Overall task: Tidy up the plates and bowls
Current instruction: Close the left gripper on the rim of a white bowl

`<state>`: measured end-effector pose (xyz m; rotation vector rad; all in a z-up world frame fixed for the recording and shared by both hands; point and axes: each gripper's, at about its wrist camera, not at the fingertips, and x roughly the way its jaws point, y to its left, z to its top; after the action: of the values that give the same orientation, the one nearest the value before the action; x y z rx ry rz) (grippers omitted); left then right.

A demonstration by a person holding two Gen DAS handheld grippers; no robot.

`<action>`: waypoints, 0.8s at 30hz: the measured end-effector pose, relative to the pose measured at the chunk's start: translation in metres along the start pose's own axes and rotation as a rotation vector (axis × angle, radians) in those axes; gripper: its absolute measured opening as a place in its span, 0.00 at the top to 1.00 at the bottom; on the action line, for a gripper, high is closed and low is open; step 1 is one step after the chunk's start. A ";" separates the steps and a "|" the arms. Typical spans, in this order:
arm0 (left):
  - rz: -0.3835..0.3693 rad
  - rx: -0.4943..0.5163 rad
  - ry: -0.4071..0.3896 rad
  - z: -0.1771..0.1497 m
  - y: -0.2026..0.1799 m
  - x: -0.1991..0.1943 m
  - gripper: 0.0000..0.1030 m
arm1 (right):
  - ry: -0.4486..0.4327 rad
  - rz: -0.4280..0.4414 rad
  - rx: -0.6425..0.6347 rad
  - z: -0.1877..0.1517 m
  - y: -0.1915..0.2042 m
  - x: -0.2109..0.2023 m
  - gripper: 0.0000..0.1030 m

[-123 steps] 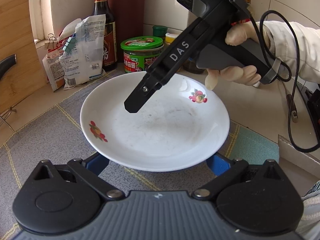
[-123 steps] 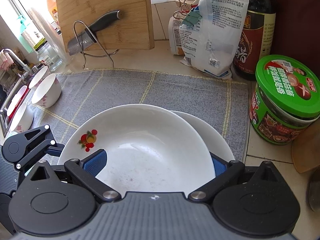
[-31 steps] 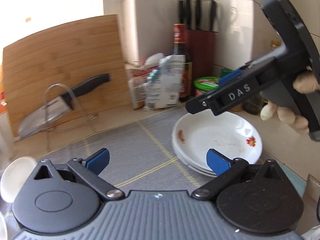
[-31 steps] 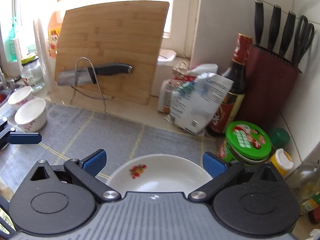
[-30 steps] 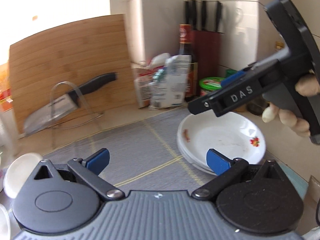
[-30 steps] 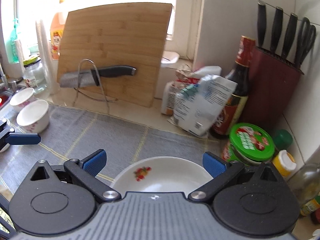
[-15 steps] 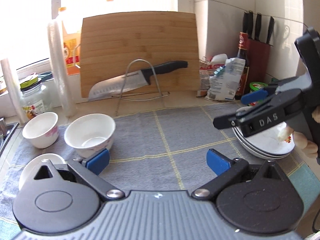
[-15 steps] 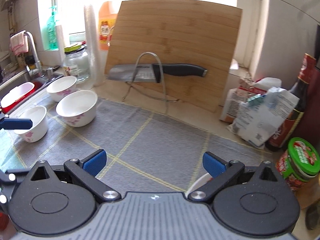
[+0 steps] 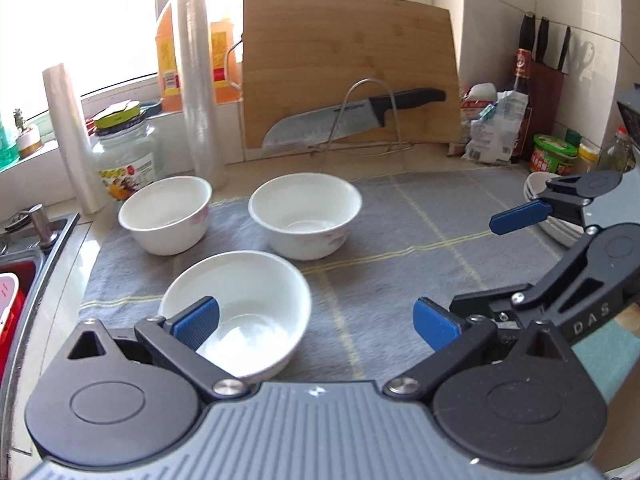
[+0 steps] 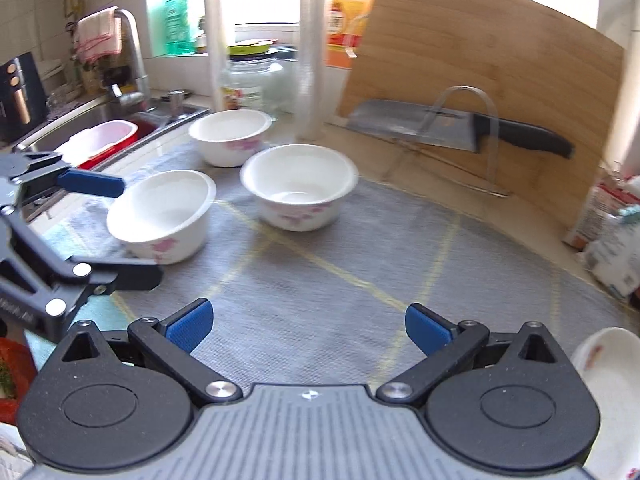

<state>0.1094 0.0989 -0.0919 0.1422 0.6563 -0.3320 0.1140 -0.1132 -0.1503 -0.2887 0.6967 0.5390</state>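
The white capital letters "DAS" can be read on the black arm of the right gripper, as seen in the left wrist view. Printing is also present on the orange plastic bottle, the clear glass jar, the dark sauce bottle with red label and the green-lidded round tin, but it is too small and blurred to be read.

Big wooden cutting board leaning on the wall, cleaver parked in a wire rack right in front. Grey mat covering the counter. Glass jar and cling film roll near the window. Knife block, soy sauce bottle, green-lidded tub off in the corner. Faucet over the sink.
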 end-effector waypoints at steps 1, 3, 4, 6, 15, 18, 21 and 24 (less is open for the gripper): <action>0.005 0.001 0.004 -0.001 0.011 0.000 0.01 | 0.001 0.009 -0.011 0.001 0.011 0.005 0.00; 0.008 -0.002 0.008 -0.002 0.031 -0.002 0.01 | 0.016 0.025 -0.024 0.007 0.030 0.017 0.00; 0.001 -0.008 0.009 -0.002 0.041 -0.002 0.01 | 0.022 0.028 -0.035 0.009 0.039 0.022 0.00; -0.023 -0.020 0.012 -0.001 0.058 -0.002 0.01 | 0.021 0.030 -0.055 0.013 0.053 0.030 0.00; -0.090 -0.034 0.079 0.002 0.098 0.030 0.01 | 0.029 0.062 -0.083 0.027 0.090 0.063 0.00; -0.102 -0.024 0.093 0.004 0.102 0.040 0.01 | 0.027 0.067 -0.086 0.031 0.095 0.071 0.00; -0.114 -0.012 0.110 0.006 0.104 0.047 0.03 | 0.021 0.072 -0.081 0.036 0.097 0.077 0.00; -0.140 -0.001 0.124 0.008 0.104 0.053 0.08 | 0.023 0.063 -0.080 0.038 0.098 0.082 0.00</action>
<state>0.1893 0.1808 -0.1160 0.1169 0.7909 -0.4608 0.1317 0.0145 -0.1847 -0.3488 0.7096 0.6256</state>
